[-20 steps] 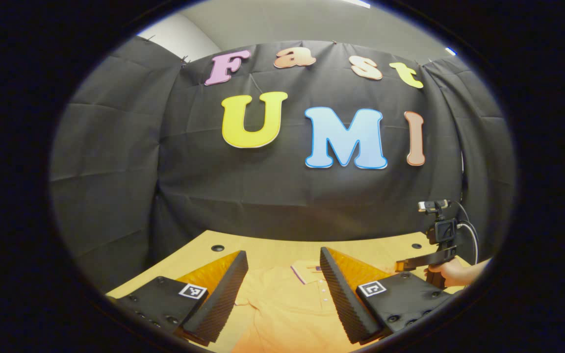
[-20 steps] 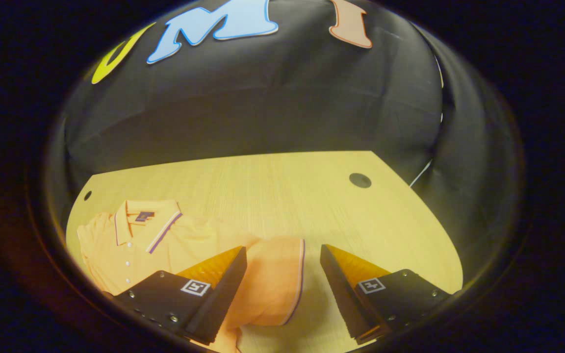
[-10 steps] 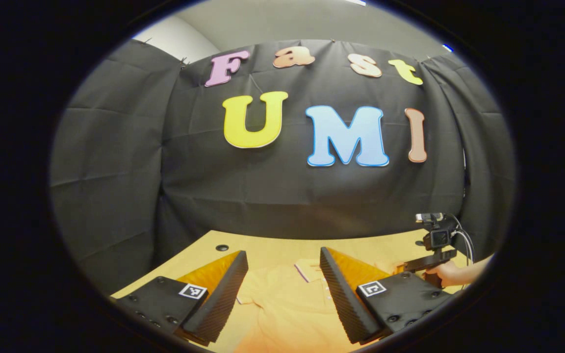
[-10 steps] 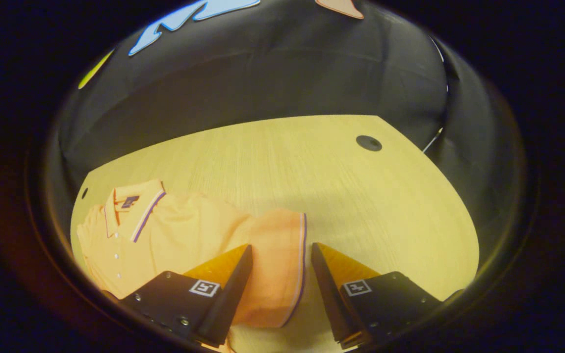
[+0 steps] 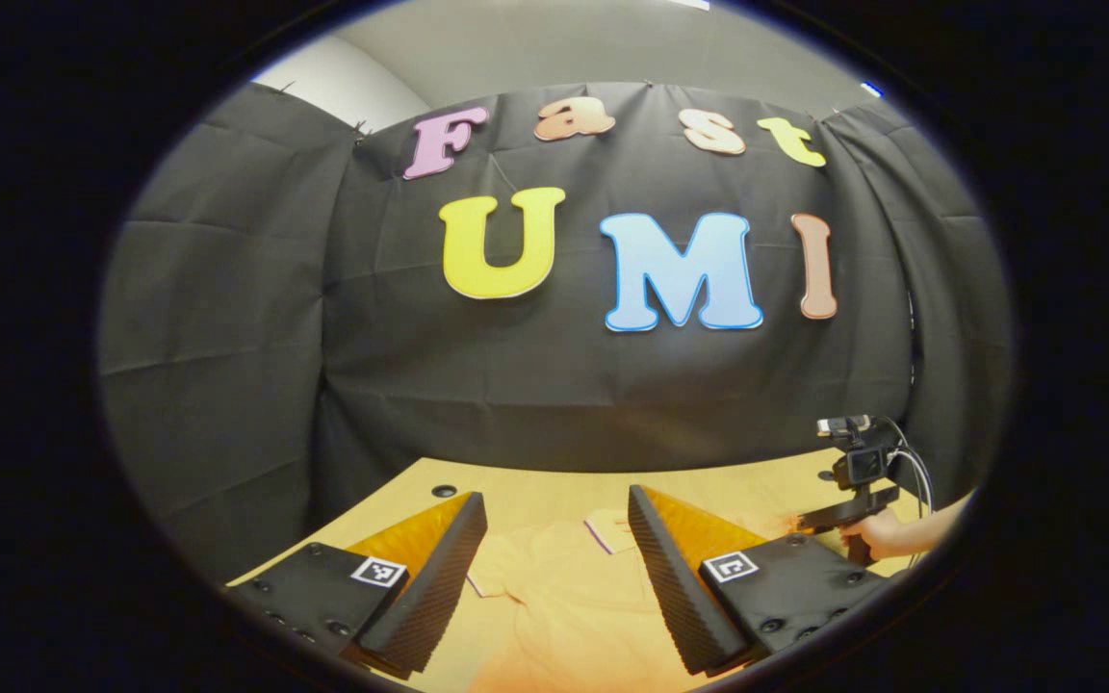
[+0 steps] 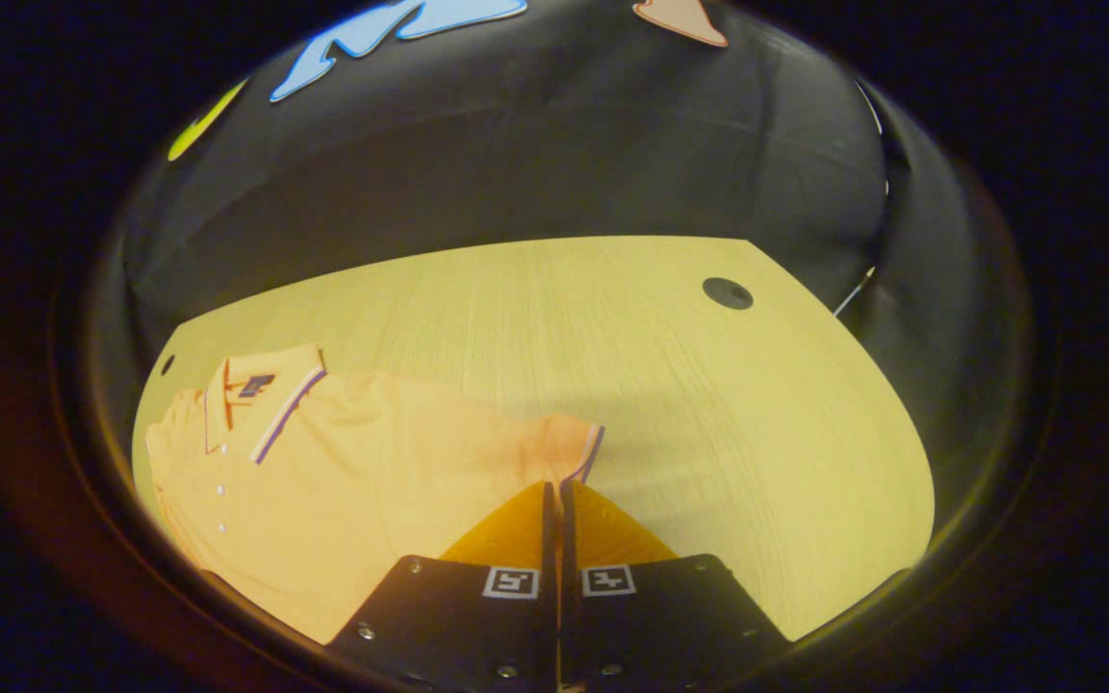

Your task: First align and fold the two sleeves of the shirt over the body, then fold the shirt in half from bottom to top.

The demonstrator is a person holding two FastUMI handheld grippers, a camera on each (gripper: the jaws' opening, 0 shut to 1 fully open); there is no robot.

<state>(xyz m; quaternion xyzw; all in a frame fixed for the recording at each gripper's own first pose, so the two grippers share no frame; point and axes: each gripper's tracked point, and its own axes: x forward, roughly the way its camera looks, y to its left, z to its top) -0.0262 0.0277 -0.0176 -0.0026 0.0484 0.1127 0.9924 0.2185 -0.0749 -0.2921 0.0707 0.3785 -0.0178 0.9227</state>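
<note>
1. On the pale wooden worktop (image 6: pixel 670 385) lay the orange polo shirt (image 6: pixel 352 481), spread flat with its collar (image 6: pixel 261 390) toward the far left of the right gripper view and its buttoned placket running down from it.
2. At the near edge of the right gripper view, the right gripper (image 6: pixel 554 496) had its two fingers pressed together, with almost no gap between them, clenched on the striped cuff of the shirt's sleeve (image 6: pixel 569 443). The sleeve cloth ran straight into the closed tips, and the cuff's edge stood up a little from the worktop just beyond them.
3. Beyond the sleeve, the worktop reached to the black cloth wall (image 6: pixel 516 173), with a dark round hole (image 6: pixel 727 292) near its far right corner.
4. Low in the left gripper view, the left gripper (image 5: pixel 554 539) hung above the shirt (image 5: pixel 564 606) with its fingers spread wide apart and nothing between them; the collar (image 5: pixel 607 529) showed in the gap, farther off.
5. Far to the right of that view, a hand (image 5: pixel 877 532) held the right gripper (image 5: pixel 834 520) low over the worktop (image 5: pixel 535 496), with a small camera on top of the device and a cable trailing from it.
</note>
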